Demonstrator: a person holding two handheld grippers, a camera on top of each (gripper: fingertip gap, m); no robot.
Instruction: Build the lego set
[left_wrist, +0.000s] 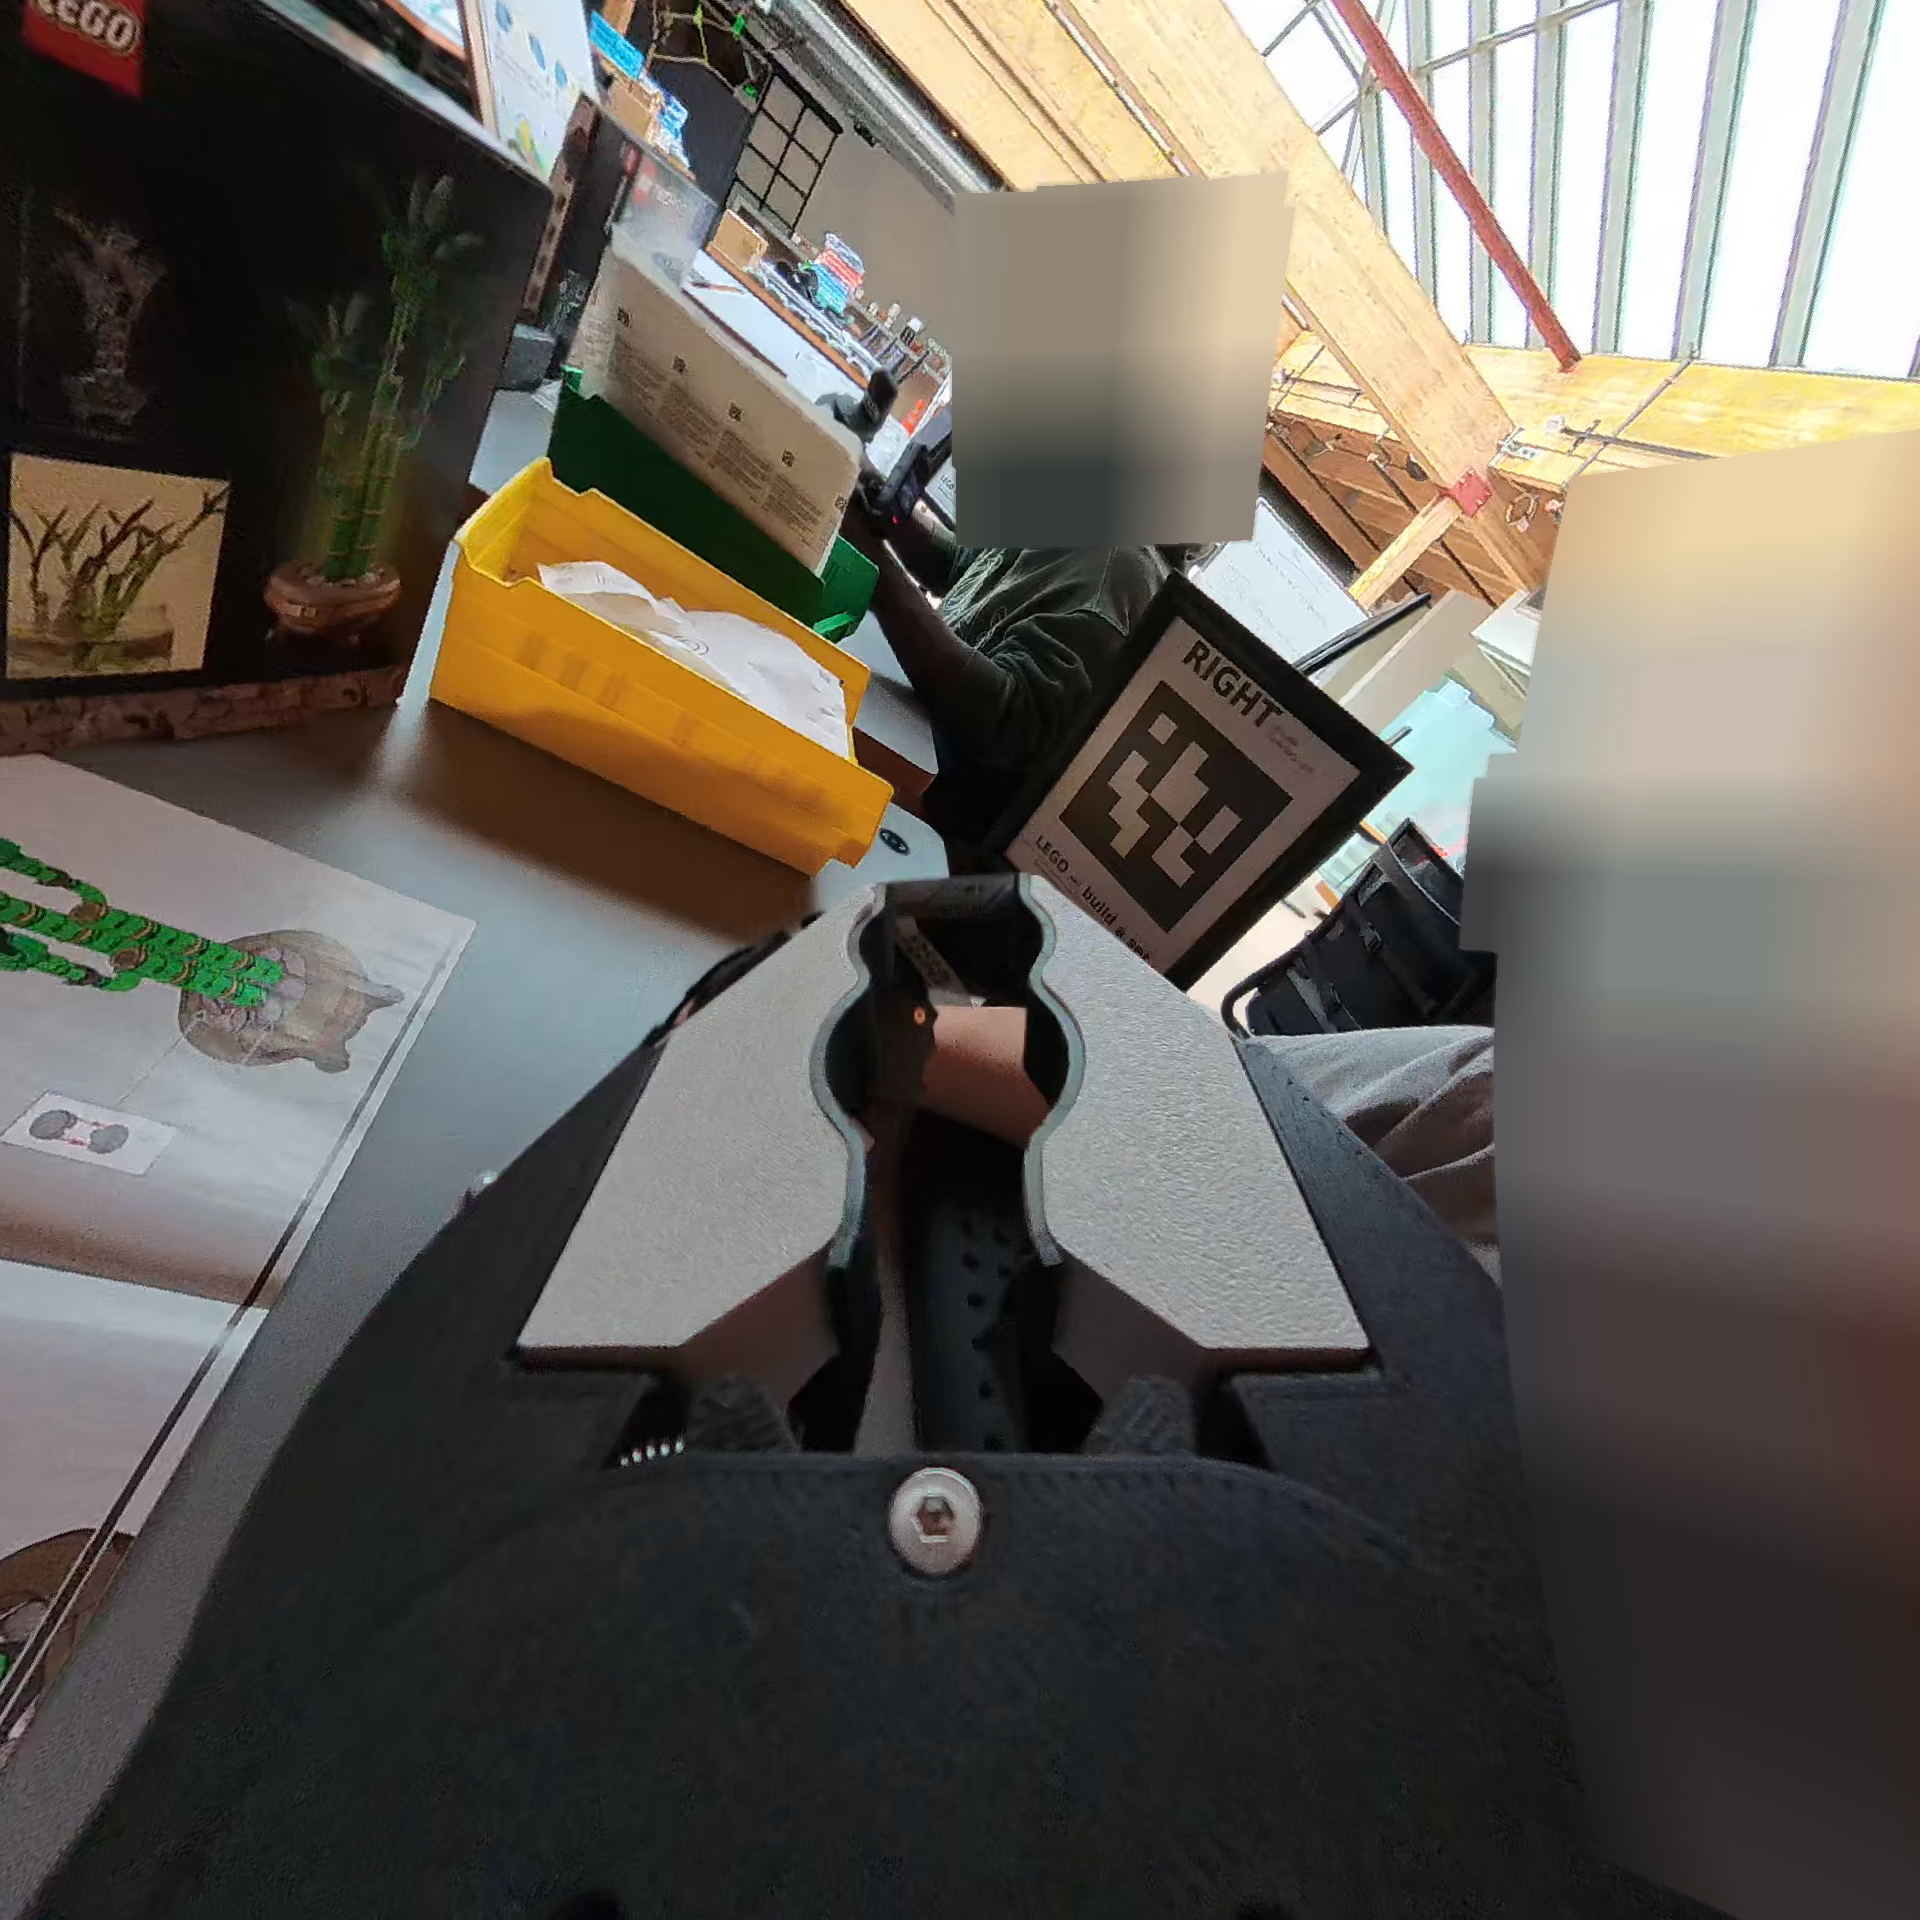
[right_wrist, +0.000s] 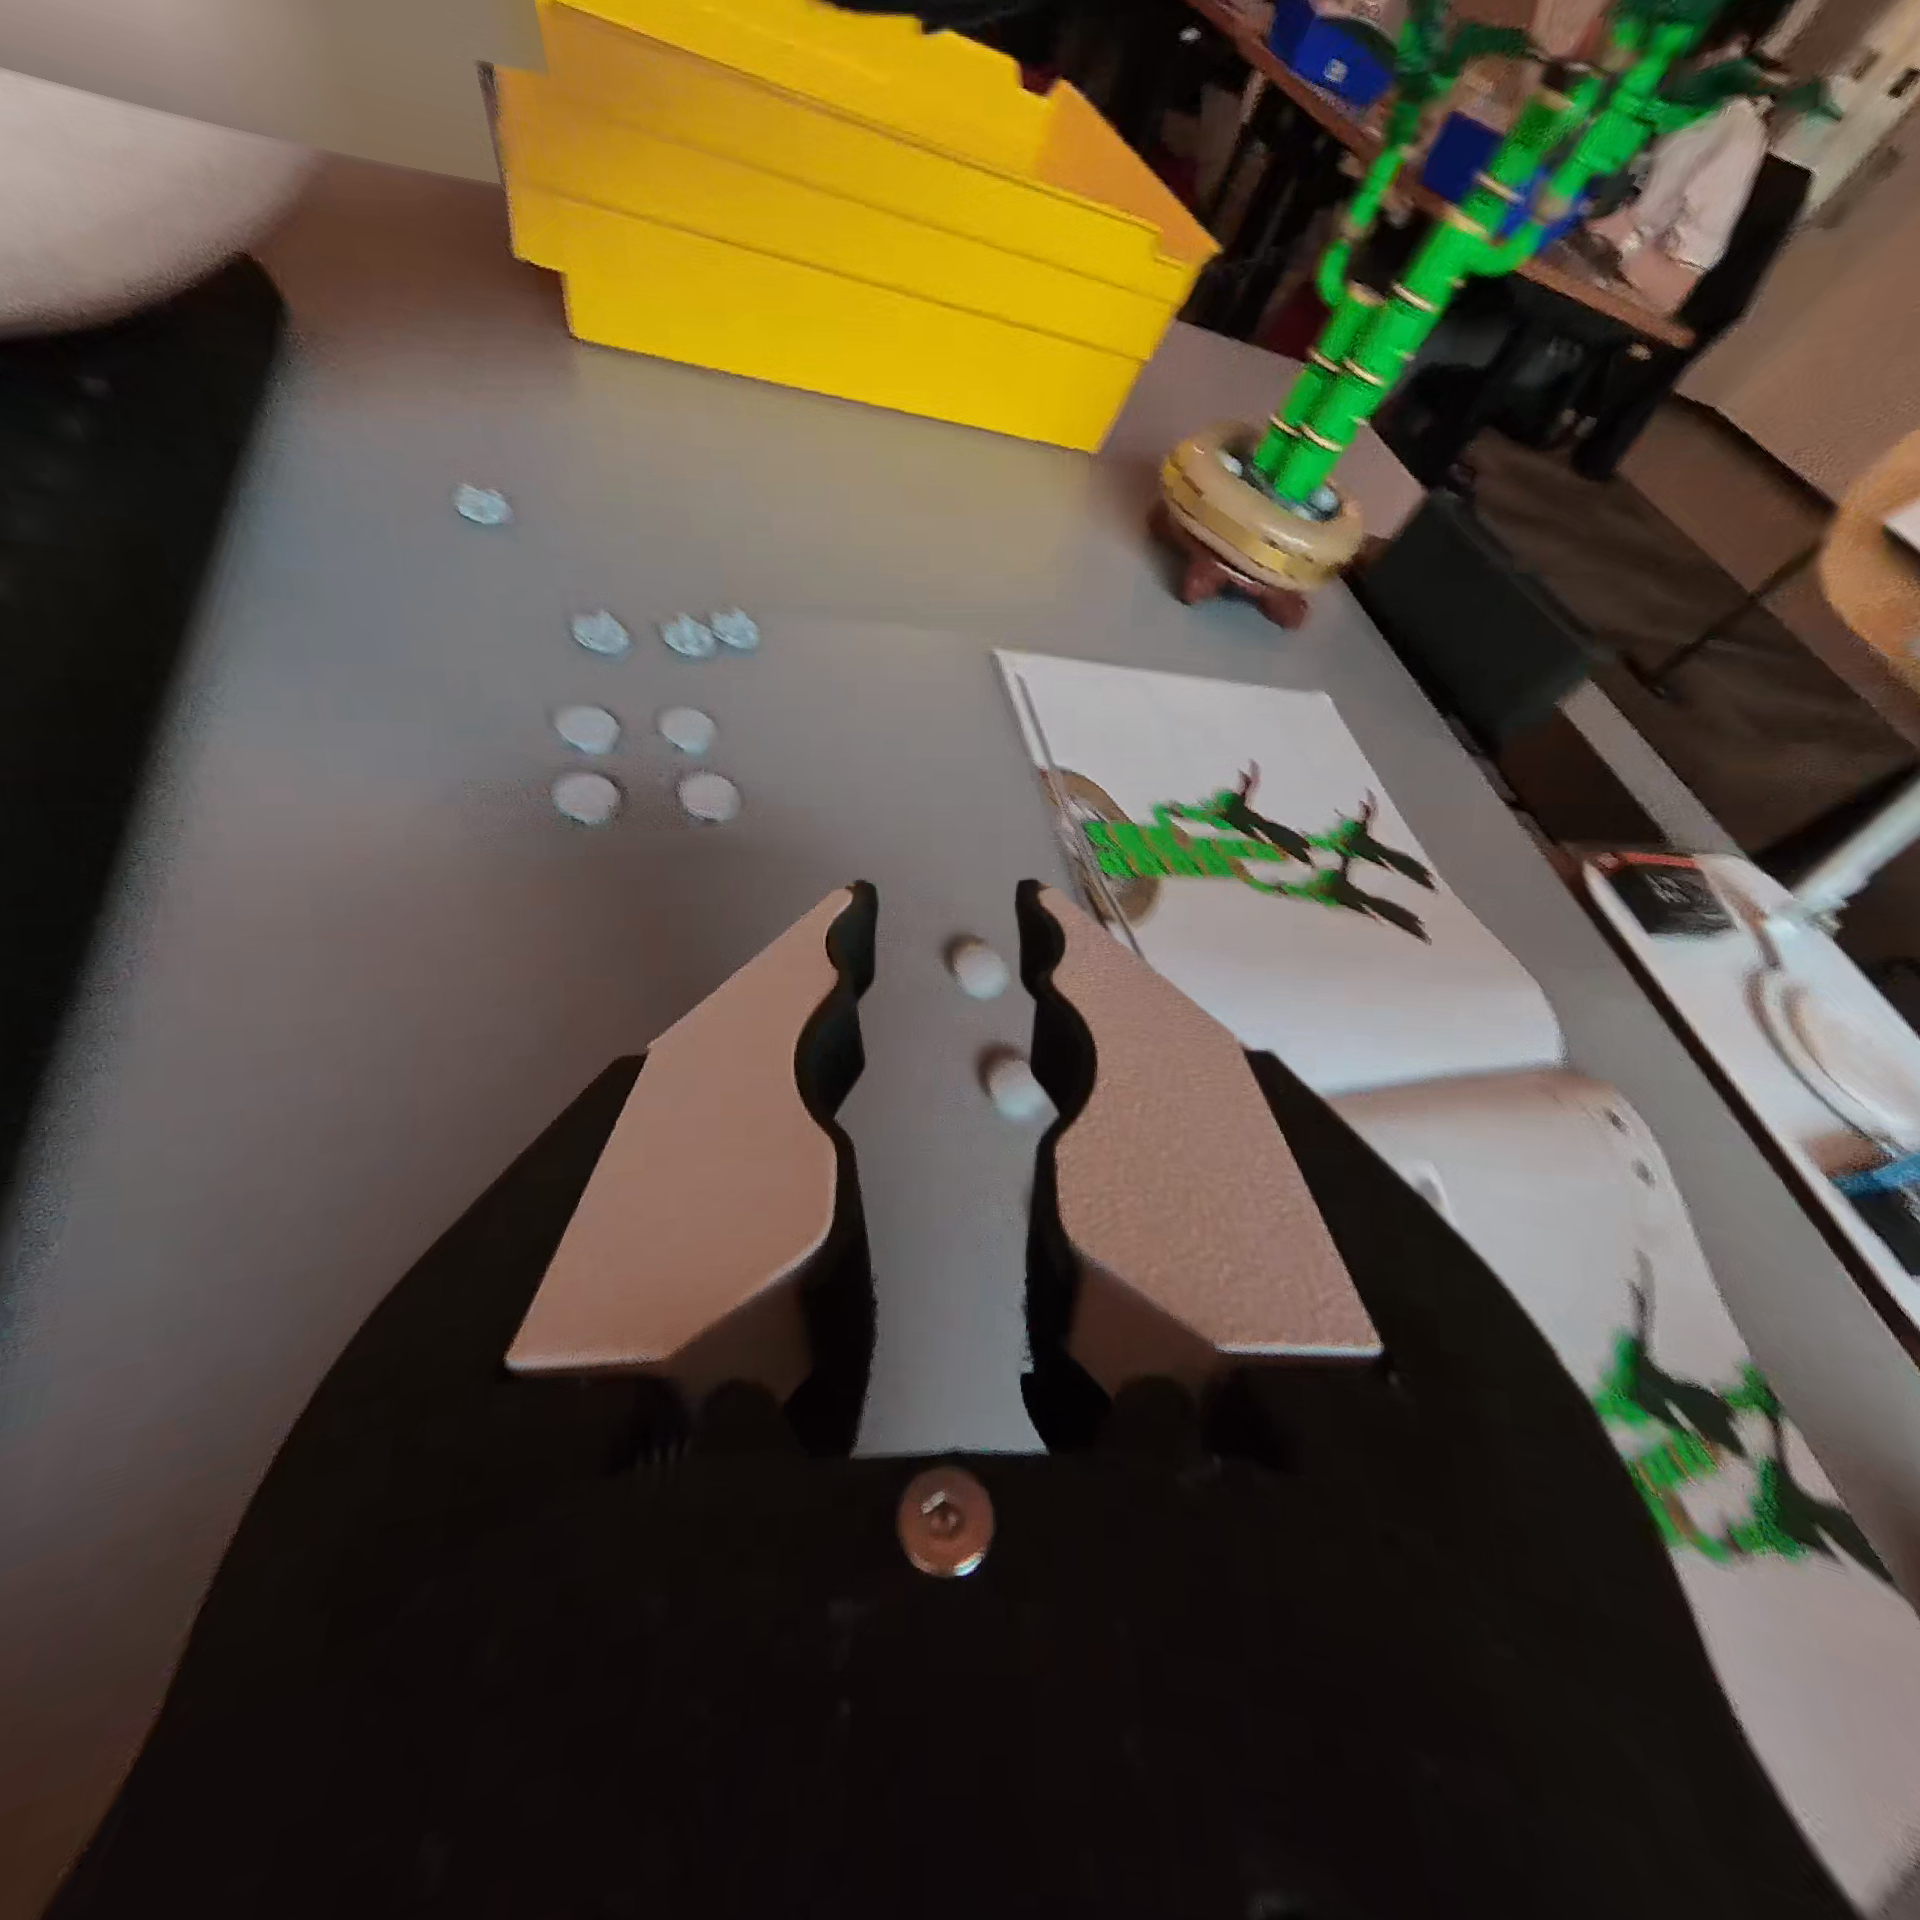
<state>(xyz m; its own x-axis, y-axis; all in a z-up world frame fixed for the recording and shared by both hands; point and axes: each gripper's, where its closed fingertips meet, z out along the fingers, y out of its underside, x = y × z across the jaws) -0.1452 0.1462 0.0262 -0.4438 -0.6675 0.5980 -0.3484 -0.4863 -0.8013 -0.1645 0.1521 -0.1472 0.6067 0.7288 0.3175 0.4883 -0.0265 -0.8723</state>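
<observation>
A green bamboo model (right_wrist: 1382, 301) stands in a tan pot on a brown stand at the table's far right. Several small pale round pieces (right_wrist: 587, 729) lie in rows on the grey table (right_wrist: 914, 540); two more (right_wrist: 979, 968) lie between my right gripper's fingers. My right gripper (right_wrist: 945, 894) is open and empty, low over the table. My left gripper (left_wrist: 951, 894) is open and empty, tilted up off the table and pointing at a framed marker card (left_wrist: 1195, 800). The open instruction booklet (right_wrist: 1278, 883) lies to the right; it also shows in the left wrist view (left_wrist: 208, 1039).
A yellow bin (right_wrist: 831, 229) stands at the back of the table; in the left wrist view it (left_wrist: 665, 665) holds white paper bags. The black set box (left_wrist: 239, 343) stands at the left. A green bin (left_wrist: 707, 509) and a seated person (left_wrist: 997, 644) are behind. Spacing between my two grippers at the tips: around 15 cm.
</observation>
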